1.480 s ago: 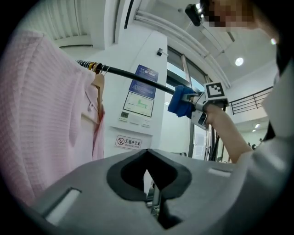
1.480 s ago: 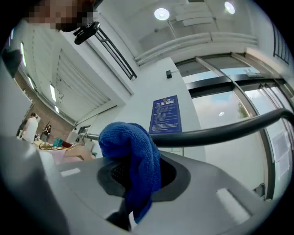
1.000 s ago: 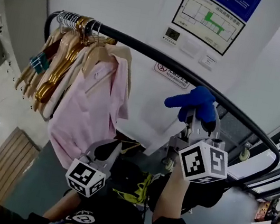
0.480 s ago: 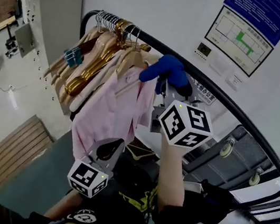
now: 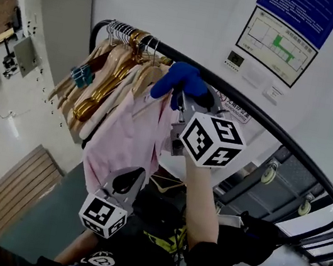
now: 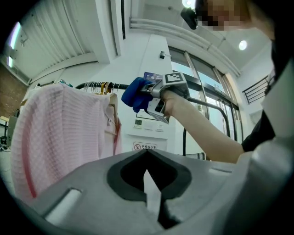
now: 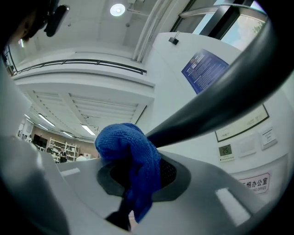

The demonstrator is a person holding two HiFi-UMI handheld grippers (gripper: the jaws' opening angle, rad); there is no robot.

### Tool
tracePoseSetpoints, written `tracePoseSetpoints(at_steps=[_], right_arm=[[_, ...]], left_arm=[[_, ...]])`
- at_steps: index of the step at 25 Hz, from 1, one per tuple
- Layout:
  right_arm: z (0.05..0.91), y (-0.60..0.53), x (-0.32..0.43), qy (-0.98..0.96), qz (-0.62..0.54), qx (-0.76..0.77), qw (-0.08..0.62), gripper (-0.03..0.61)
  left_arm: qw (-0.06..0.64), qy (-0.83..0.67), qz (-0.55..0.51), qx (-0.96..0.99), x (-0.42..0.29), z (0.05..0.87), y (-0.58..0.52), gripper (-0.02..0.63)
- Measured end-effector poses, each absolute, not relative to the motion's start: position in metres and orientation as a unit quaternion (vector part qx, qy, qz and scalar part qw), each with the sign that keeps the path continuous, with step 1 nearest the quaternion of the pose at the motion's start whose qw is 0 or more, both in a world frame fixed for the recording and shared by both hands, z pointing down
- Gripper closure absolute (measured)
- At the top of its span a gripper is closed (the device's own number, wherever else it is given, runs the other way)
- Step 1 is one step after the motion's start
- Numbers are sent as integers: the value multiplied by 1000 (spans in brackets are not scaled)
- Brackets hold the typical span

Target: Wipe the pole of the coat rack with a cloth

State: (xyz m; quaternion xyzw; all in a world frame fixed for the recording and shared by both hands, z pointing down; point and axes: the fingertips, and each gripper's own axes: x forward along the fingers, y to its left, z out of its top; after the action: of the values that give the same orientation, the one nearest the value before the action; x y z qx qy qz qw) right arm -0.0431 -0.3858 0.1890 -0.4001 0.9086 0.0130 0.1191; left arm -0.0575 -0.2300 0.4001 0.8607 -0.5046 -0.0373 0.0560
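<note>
The black pole of the coat rack [image 5: 264,123] runs from upper left to lower right in the head view and crosses the right gripper view [image 7: 220,92] diagonally. A blue cloth [image 5: 179,80] [image 7: 133,160] is bunched against the pole beside the hangers, with my right gripper [image 5: 188,98] [image 7: 131,202] shut on it. From the left gripper view the blue cloth [image 6: 135,94] shows held up at the pole. My left gripper [image 5: 124,182] [image 6: 149,181] hangs low below the clothes, shut, nothing in it.
Gold and wooden hangers [image 5: 111,65] crowd the pole's left end, with a pink garment [image 5: 122,147] [image 6: 59,137] hanging just left of the cloth. Posters and a thermostat [image 5: 234,58] are on the white wall behind. A wooden slatted panel [image 5: 9,191] lies on the floor at left.
My right gripper has slid the blue cloth along the pole from its middle up to the left, reaching the hangers. The left gripper has stayed low in about the same place.
</note>
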Motion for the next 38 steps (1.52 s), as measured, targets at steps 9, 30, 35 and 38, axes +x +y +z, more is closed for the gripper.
tracePoseSetpoints(at_steps=[9,30,35,38], right_arm=[[189,-327,108,850,42,-508,137,494],[181,-283,208,804,54,-563,186,508],[183,-320,127,858,36,-482,172,508],[187,-346,72,888,30,-432,155,508]], left_arm=[[60,-401,-24,914,20,407,-232,611],[63,-365,-10,929,61,411,-226,611],[60,-430,-13,901,14,410,-231,611],[56,-474,-17,879,-19,409,-234,611]])
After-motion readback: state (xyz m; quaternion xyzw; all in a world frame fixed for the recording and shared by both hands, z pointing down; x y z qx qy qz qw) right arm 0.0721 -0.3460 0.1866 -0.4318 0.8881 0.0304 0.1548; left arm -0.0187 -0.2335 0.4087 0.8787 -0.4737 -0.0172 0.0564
